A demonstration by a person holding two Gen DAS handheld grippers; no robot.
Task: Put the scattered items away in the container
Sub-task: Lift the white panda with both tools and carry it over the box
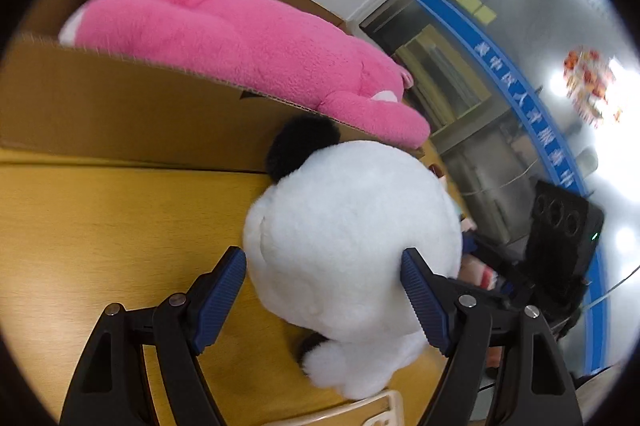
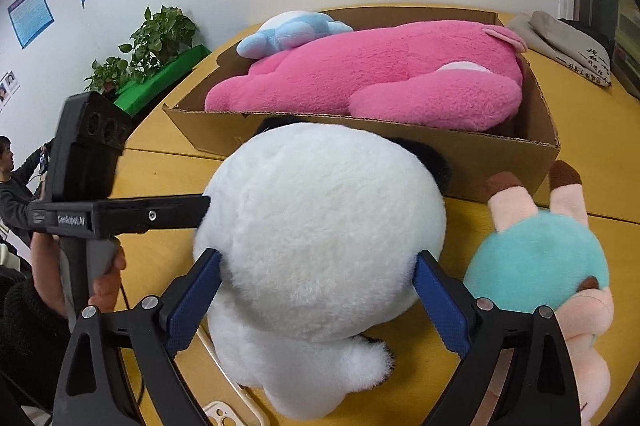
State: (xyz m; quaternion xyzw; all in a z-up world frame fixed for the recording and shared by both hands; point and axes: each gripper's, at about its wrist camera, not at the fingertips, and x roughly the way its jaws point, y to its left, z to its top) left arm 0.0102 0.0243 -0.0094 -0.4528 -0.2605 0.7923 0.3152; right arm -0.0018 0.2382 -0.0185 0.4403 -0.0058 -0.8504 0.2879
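Note:
A big white panda plush with black ears stands on the yellow table, just in front of the cardboard box. My left gripper is shut on it, blue pads pressing into its sides. From the other side my right gripper is shut on the same panda plush, its pads sunk into the fur. In the right wrist view the left gripper comes in from the left. The cardboard box holds a long pink plush with a small blue-and-white plush on top.
A teal and pink plush lies on the table right of the panda. A phone case sits at the near edge. A grey bag lies behind the box, potted plants at the back left, and a person far left.

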